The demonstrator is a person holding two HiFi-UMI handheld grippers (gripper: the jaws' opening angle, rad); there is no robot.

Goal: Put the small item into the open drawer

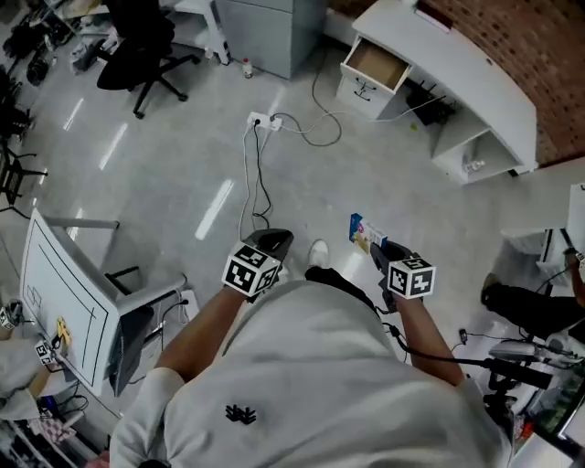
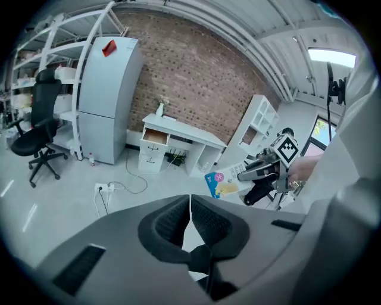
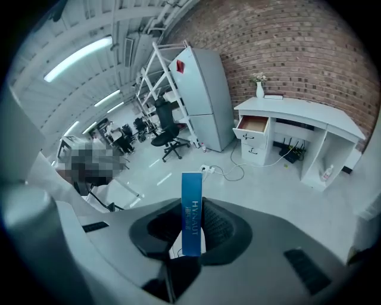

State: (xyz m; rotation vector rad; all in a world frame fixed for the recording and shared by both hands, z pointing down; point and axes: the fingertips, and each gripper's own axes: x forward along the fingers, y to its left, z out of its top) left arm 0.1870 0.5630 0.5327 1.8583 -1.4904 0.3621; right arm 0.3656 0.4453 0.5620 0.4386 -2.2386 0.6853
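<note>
Against the brick wall stands the curved white desk (image 1: 457,57), the largest thing in the room and the goal of the walk. To the desk's left is a tall grey cabinet (image 1: 274,27), and further left of that a black office chair (image 1: 137,46). At the desk's left end the open drawer (image 1: 377,64) is pulled out, its brown inside bare as far as the head view shows.

Well short of the desk, across open floor, the person holds both tools at waist height. The left gripper (image 2: 190,217) has its jaws pressed together with nothing between them. The right gripper (image 3: 193,229) points toward the desk and pinches a slim blue carton (image 3: 191,196) upright between its pads, edge-on to the camera; this is the small item, and it is well apart from the drawer.

The step in hand looks like the carry. The next move calls for walking up to the desk's left end, bringing the carton over the drawer's opening, lowering it inside, and only then spreading the jaws.
</note>
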